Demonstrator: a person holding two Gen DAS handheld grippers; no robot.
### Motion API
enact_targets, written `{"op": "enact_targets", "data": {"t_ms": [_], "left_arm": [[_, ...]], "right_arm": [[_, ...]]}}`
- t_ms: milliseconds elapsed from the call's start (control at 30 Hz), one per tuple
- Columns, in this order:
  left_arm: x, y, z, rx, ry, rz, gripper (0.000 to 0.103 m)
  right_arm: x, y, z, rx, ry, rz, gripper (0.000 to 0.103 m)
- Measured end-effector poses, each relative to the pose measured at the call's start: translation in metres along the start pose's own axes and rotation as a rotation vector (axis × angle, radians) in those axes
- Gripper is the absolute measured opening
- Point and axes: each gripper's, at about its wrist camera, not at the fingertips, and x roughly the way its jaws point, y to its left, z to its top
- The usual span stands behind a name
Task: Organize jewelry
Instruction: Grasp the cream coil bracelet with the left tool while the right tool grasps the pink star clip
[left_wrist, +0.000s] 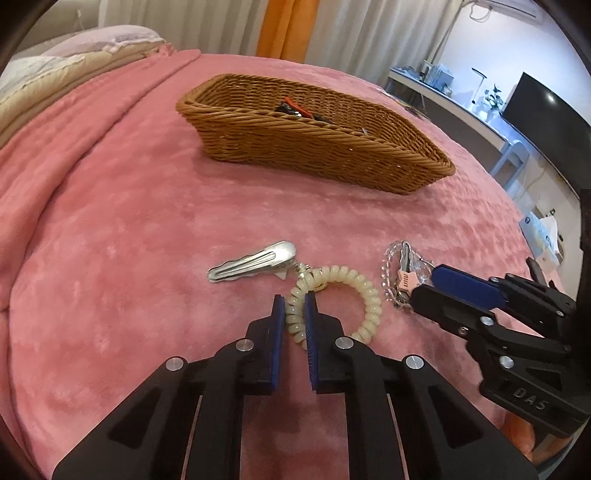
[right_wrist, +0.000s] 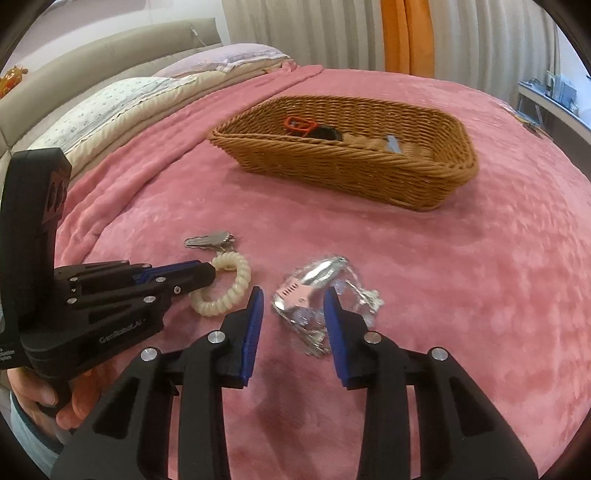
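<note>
Jewelry lies near the wicker basket (left_wrist: 314, 147), whose contents its rim half hides. Left gripper (left_wrist: 294, 295) pinches the cream coil bracelet (left_wrist: 334, 302).

Right wrist view: right gripper (right_wrist: 293, 295) straddles the blurred clear-bead tangle (right_wrist: 317, 291), pads apart; basket holds an orange clip (right_wrist: 298, 124).

Plush matt pink blanket (left_wrist: 129, 221), rough woven wicker basket (left_wrist: 295, 147), shiny metal hair clip (left_wrist: 251, 262), glossy cream plastic coil bracelet (left_wrist: 365, 295), clear glassy beads (right_wrist: 314, 317)

"DAS" on right tool (left_wrist: 424, 291); "GenRobot.AI" on left tool (right_wrist: 212, 275).
</note>
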Motion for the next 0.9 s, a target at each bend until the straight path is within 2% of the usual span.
{"op": "enact_targets", "data": {"t_ms": [133,233,300,333,533,667,767,900], "left_arm": [[0.0,0.002,0.0,-0.007,0.005,-0.009,0.009],[0.001,0.002,0.0,-0.001,0.005,-0.012,0.009],[0.001,0.002,-0.001,-0.002,0.005,-0.014,0.009],[0.001,0.002,-0.001,-0.004,0.005,-0.016,0.009],[0.001,0.001,-0.001,-0.002,0.005,-0.021,0.009],[0.001,0.0,-0.001,0.002,0.007,-0.025,0.009],[0.002,0.001,-0.001,0.002,0.017,-0.03,0.009],[-0.006,0.002,-0.001,0.014,0.037,-0.015,0.01]], "right_arm": [[0.014,0.005,0.003,-0.01,0.04,-0.065,0.03],[0.021,-0.002,0.005,0.025,0.059,-0.053,0.031],[0.019,-0.006,0.006,0.042,0.047,-0.024,0.02],[0.016,-0.008,0.005,0.05,0.034,-0.01,0.019],[-0.001,-0.018,0.005,0.089,-0.032,0.022,0.019],[-0.018,-0.036,0.006,0.12,-0.073,-0.002,0.019],[-0.018,-0.066,0.007,0.167,-0.044,-0.029,0.019],[-0.011,-0.093,0.002,0.195,0.035,0.008,0.019]]}}
